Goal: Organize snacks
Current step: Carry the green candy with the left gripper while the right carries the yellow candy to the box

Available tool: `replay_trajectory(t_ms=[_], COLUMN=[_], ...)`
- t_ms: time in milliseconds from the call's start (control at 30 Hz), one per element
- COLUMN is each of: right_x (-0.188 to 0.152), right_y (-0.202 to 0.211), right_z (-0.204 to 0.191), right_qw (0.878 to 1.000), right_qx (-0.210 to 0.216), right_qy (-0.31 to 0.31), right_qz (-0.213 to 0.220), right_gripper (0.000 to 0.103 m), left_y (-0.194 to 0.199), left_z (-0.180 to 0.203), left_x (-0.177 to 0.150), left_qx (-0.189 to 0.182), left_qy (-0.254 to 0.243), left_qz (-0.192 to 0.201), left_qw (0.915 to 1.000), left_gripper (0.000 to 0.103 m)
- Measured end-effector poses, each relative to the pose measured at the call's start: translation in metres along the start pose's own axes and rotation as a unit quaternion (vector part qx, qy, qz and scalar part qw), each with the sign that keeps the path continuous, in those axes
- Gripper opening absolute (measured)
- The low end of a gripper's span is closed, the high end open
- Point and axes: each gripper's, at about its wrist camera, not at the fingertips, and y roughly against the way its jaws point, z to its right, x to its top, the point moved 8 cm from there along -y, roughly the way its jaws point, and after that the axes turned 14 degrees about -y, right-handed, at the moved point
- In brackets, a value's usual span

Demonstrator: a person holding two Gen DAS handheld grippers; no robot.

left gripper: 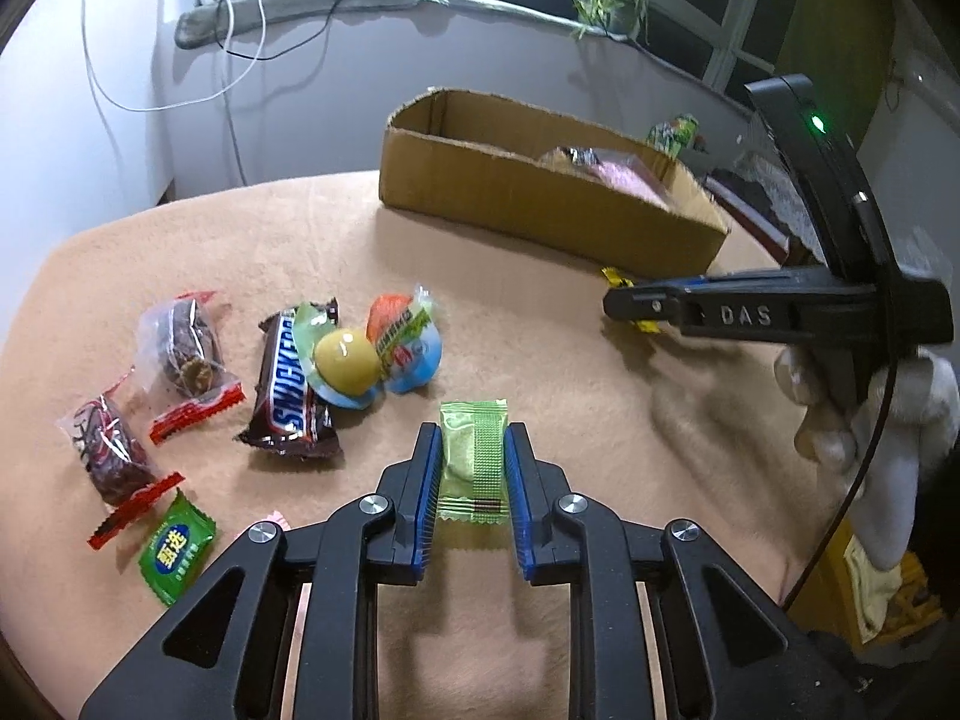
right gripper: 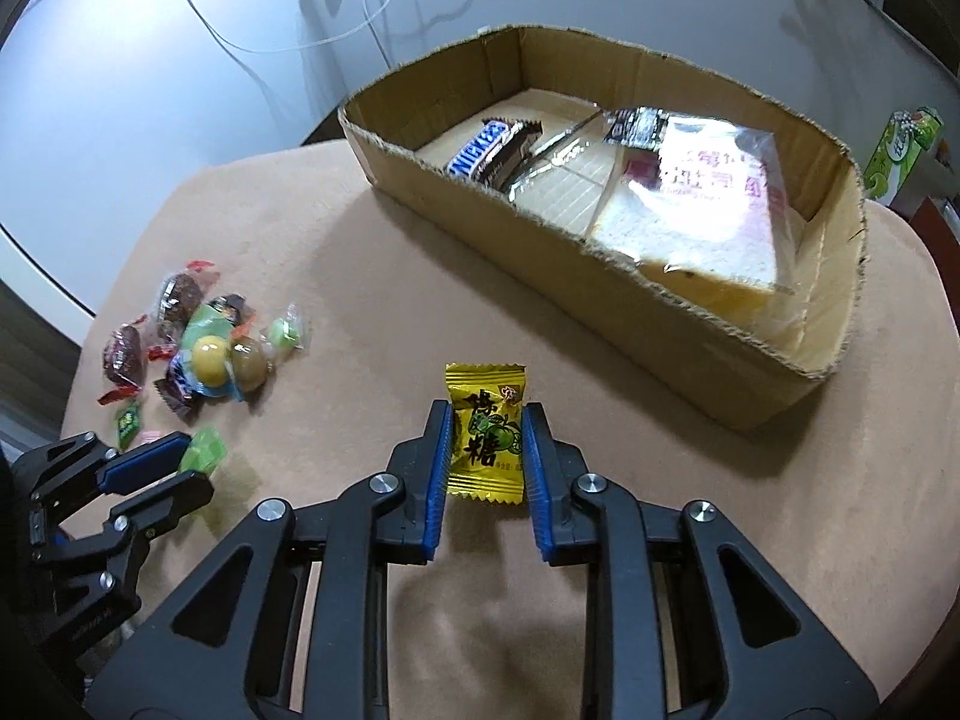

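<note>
Snacks: loose pile [left gripper: 288, 378] on table [left gripper: 480, 276], left of cardboard box [left gripper: 540, 204].
Left gripper [left gripper: 474, 468]: fingers clamp light-green packet [left gripper: 474, 456].
Right gripper [right gripper: 487, 450]: fingers clamp yellow candy [right gripper: 486, 432], near box front.

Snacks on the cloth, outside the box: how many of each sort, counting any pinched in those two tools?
Red-ended clear packs: 2
Snickers bar: 1
Jelly cups: 2
Dark green packet: 1
Light green candy, in the left gripper: 1
Yellow candy, in the right gripper: 1
Total: 8
A pink wrapper edge, mostly hidden, is not counted.
</note>
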Motion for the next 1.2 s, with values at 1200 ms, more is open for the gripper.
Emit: replay_trajectory(t_ms=[1200], right_x=[0.121], right_y=[0.069], right_z=[0.071], right_qw=[0.995], right_qx=[-0.002], right_qy=[-0.036], right_qz=[0.094], right_gripper=[0.024], left_y=[-0.026], left_z=[0.006], left_x=[0.160], left_qx=[-0.003], left_qy=[-0.006], left_qz=[0.092], left_qw=[0.9958], left_gripper=[0.019])
